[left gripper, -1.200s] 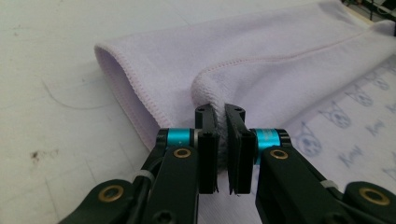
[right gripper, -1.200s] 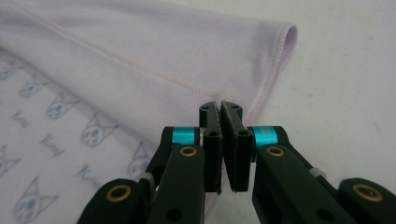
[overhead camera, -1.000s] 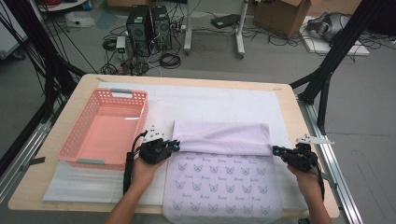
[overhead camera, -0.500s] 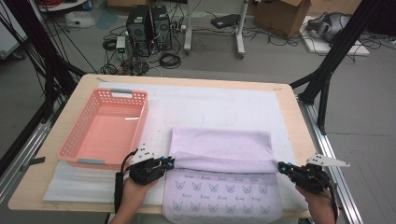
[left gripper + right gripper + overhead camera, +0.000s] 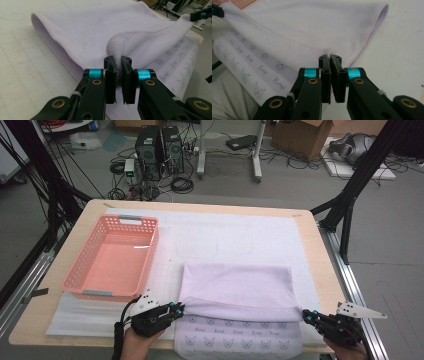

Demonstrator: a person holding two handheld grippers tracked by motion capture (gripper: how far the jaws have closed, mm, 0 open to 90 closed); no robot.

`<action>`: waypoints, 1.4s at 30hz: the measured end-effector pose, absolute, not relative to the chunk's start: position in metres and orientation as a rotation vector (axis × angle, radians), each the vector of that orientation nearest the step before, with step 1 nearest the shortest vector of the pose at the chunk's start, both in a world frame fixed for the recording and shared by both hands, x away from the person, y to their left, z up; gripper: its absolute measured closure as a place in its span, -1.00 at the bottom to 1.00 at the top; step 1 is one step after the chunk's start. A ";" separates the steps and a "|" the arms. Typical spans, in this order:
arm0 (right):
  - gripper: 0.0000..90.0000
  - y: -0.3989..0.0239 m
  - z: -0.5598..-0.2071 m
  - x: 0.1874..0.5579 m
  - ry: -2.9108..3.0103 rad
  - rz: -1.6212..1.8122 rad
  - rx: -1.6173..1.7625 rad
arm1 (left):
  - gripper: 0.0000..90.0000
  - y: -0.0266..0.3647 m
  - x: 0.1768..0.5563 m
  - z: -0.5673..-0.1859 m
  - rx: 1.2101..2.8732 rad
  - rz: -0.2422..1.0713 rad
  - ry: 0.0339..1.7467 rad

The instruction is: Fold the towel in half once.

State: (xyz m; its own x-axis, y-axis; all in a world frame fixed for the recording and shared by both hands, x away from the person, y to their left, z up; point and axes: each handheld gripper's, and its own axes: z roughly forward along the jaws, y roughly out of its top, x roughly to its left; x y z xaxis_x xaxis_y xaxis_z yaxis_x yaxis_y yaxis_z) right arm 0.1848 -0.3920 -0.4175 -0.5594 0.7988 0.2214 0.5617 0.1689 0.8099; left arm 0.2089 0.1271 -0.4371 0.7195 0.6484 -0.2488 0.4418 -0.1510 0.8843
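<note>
A soft, fuzzy lilac towel with a stitched hem is pinched at one corner by the left gripper. Its other corner is squeezed flat between the ridged black jaws of the right gripper.

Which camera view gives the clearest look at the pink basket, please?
The high view: the whole pink basket sits left of the lilac towel, rim and floor visible. The right gripper view catches just a pink corner; the left gripper view looks along the towel instead.

Lilac towel with printed underside lies folded over at table's near edge.
</note>
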 end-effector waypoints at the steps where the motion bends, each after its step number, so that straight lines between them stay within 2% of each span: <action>1: 0.93 -0.392 -0.417 0.181 2.190 1.342 1.313 | 0.84 0.128 0.206 -0.437 1.793 0.220 0.853; 9: 0.94 -0.396 -0.419 0.156 2.225 1.330 1.335 | 0.82 0.129 0.185 -0.442 1.847 0.184 0.807; 10: 0.91 -0.395 -0.421 0.155 2.240 1.317 1.343 | 0.71 0.128 0.187 -0.442 1.843 0.186 0.805; 12: 0.57 -0.395 -0.425 0.157 2.236 1.294 1.357 | 0.23 0.128 0.194 -0.440 1.813 0.198 0.825; 14: 0.40 -0.397 -0.420 0.165 2.181 1.336 1.368 | -0.05 0.130 0.205 -0.437 1.784 0.225 0.832; 15: 0.38 -0.397 -0.418 0.169 2.162 1.343 1.354 | -0.08 0.131 0.212 -0.436 1.777 0.244 0.850; 18: 0.37 -0.396 -0.415 0.179 2.134 1.325 1.360 | -0.08 0.133 0.238 -0.435 1.758 0.273 0.905; 24: 0.21 -0.388 -0.425 0.228 2.121 1.216 1.394 | -0.10 0.123 0.291 -0.443 1.792 0.276 0.996; 26: 0.19 -0.387 -0.430 0.244 2.118 1.192 1.416 | -0.11 0.119 0.304 -0.448 1.834 0.313 1.027; 30: 0.15 -0.382 -0.437 0.268 2.132 1.165 1.439 | -0.11 0.116 0.317 -0.453 1.866 0.270 1.118; 35: 0.13 -0.370 -0.441 0.289 2.180 1.103 1.417 | -0.10 0.106 0.323 -0.452 1.907 0.300 1.102; 37: 0.13 -0.365 -0.444 0.294 2.199 1.057 1.417 | -0.02 0.100 0.323 -0.452 1.938 0.333 1.085; 38: 0.15 -0.361 -0.445 0.295 2.204 1.030 1.414 | 0.15 0.097 0.322 -0.452 1.961 0.365 1.073; 39: 0.16 -0.358 -0.445 0.295 2.201 1.002 1.396 | 0.15 0.094 0.321 -0.451 1.981 0.392 1.063; 41: 0.31 -0.355 -0.443 0.294 2.221 0.974 1.369 | 0.30 0.091 0.320 -0.451 1.998 0.423 1.047; 42: 0.52 -0.353 -0.442 0.294 2.251 0.974 1.356 | 0.59 0.090 0.320 -0.451 2.001 0.410 1.032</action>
